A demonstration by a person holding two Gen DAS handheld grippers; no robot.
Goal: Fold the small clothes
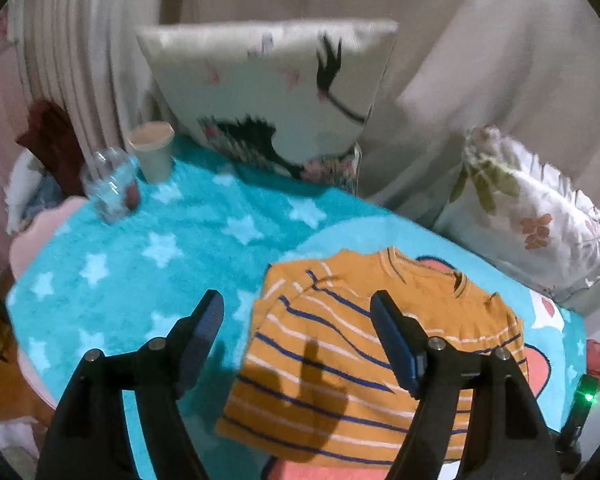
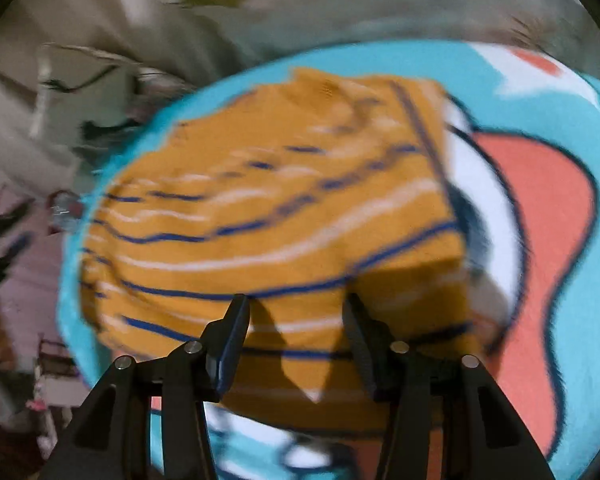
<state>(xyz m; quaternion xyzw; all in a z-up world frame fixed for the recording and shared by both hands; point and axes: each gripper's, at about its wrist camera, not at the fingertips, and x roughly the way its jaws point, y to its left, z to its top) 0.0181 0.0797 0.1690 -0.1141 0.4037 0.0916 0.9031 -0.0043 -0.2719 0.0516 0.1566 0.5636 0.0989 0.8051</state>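
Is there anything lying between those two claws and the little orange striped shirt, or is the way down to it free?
Nothing visible is in the way. The orange striped shirt lies directly under the left claw and the right claw. The glass jar and paper cup stand far off at the blanket's back edge.

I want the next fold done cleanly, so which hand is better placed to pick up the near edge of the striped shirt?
Probably the right. Its tongs hang low over the striped shirt, with its near edge between open fingers. The left tongs sit higher, straddling the shirt's side edge, empty.
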